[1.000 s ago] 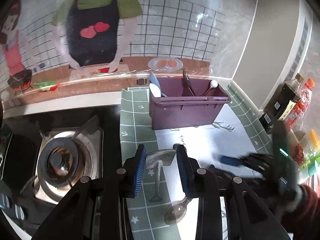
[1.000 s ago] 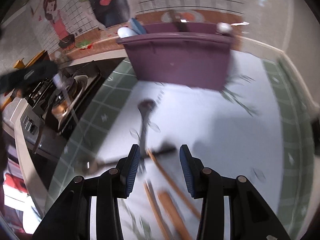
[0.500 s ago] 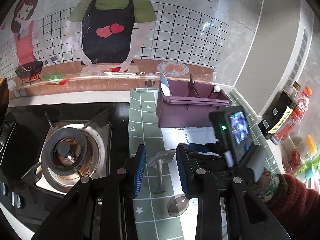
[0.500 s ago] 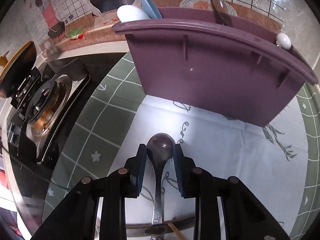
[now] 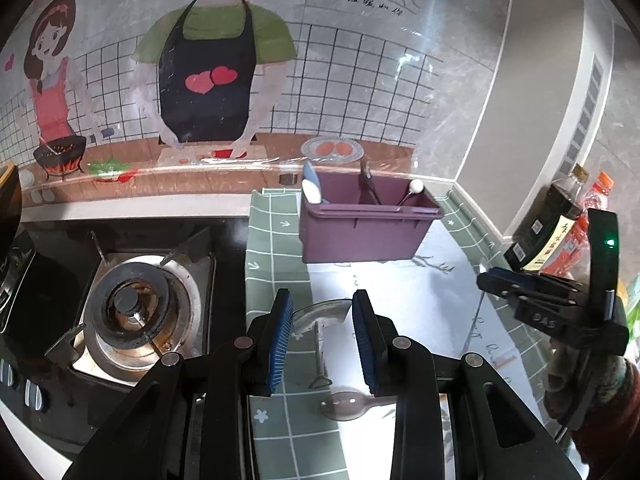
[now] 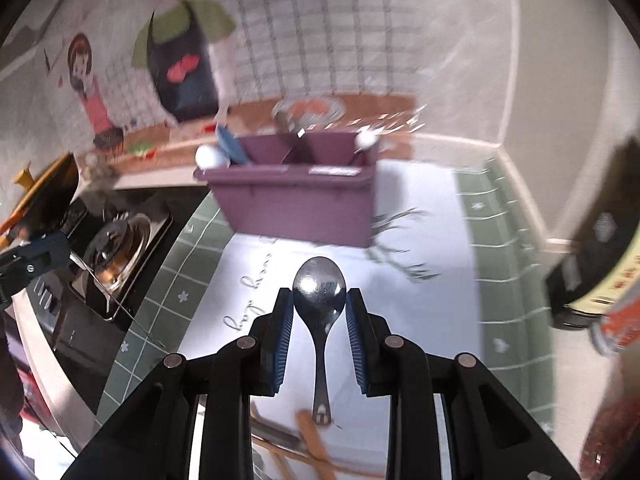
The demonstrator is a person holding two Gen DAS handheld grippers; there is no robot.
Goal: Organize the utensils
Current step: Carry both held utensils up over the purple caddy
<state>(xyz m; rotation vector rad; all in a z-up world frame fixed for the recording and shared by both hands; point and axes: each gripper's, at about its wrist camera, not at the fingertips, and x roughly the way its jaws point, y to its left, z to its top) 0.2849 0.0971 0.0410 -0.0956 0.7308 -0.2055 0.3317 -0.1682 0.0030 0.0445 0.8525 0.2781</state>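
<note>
A purple utensil caddy (image 5: 366, 228) (image 6: 296, 204) stands on the mat by the back wall, with several utensils in it. My right gripper (image 6: 319, 310) is shut on the bowl of a metal spoon (image 6: 319, 292), held above the mat with its handle hanging toward me. The right gripper also shows at the right of the left wrist view (image 5: 536, 296). My left gripper (image 5: 322, 330) is shut on a metal spatula (image 5: 320, 314), its handle hanging down. Another spoon (image 5: 346, 404) lies on the mat below it.
A gas stove (image 5: 132, 312) is at the left. Sauce bottles (image 5: 560, 224) stand at the right wall. Wooden chopsticks (image 6: 312, 444) lie on the green and white mat (image 6: 420, 320) below the right gripper.
My right gripper closed on the spoon, lifted it off the mat and moved back from the caddy, toward the right. My left gripper rose a little, still holding the spatula.
</note>
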